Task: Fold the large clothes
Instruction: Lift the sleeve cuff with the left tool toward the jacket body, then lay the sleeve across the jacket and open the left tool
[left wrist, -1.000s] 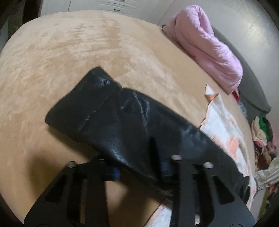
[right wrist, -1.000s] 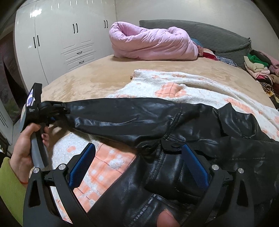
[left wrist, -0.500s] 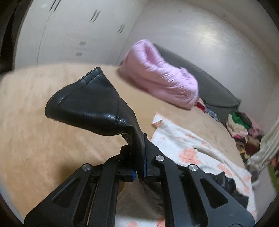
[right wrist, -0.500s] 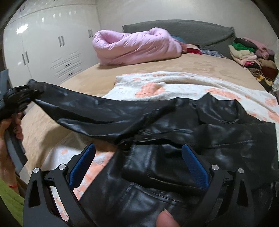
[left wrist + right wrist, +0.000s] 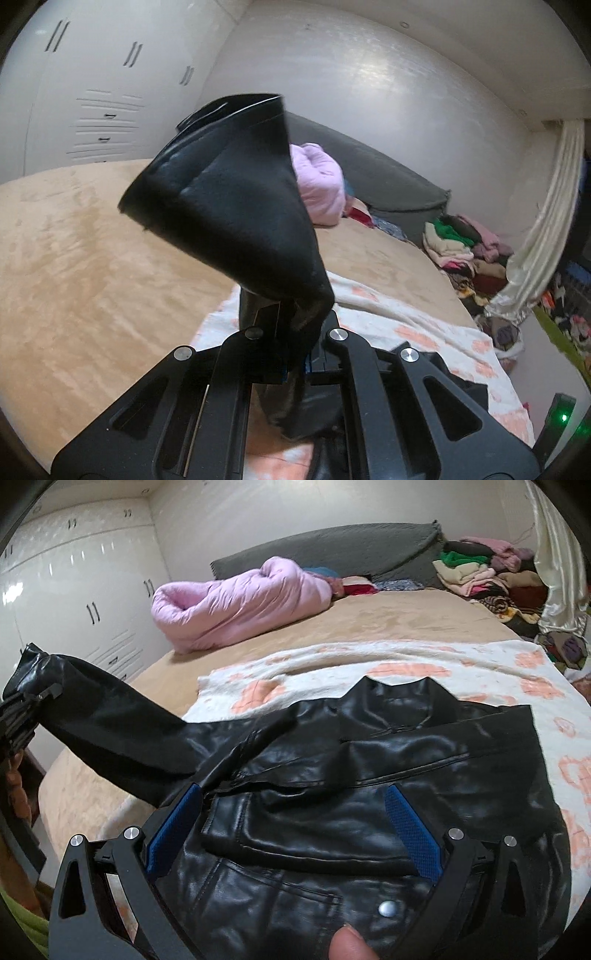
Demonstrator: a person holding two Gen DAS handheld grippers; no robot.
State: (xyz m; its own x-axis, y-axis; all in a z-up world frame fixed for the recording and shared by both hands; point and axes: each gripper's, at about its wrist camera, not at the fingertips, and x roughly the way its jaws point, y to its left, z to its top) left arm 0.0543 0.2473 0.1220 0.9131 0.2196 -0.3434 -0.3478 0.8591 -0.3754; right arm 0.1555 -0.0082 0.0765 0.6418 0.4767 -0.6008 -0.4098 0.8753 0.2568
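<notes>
A black leather jacket (image 5: 369, 812) lies spread, front up, on a white blanket (image 5: 535, 672) with orange patches, which covers the near part of a bed (image 5: 388, 616) under a tan cover. The left gripper (image 5: 293, 354) has its fingers clenched on the jacket's sleeve (image 5: 122, 734) close to the cuff (image 5: 221, 192); the cuff end stands up above the fingers, flaring open against the wall. In the right wrist view that sleeve runs taut from the jacket's shoulder out to the left edge of the picture, raised clear of the bed, where the left gripper pinches it.

The right gripper (image 5: 291, 827) hangs over the jacket's chest with its fingers (image 5: 412, 827) spread wide, blue pads facing each other, nothing between them but the leather below; whether the tips touch the jacket cannot be told. A fingertip (image 5: 349, 943) shows at the bottom edge of that view, near a metal snap (image 5: 387, 909) on the jacket's front.

Farther up the bed a pink quilt (image 5: 236, 605) lies rolled against a grey headboard (image 5: 332, 550). A heap of folded and loose clothes (image 5: 476, 572) sits at the bed's far right corner, beside a pale curtain (image 5: 543, 221). White wardrobe doors (image 5: 74, 590) line the wall to the left.
</notes>
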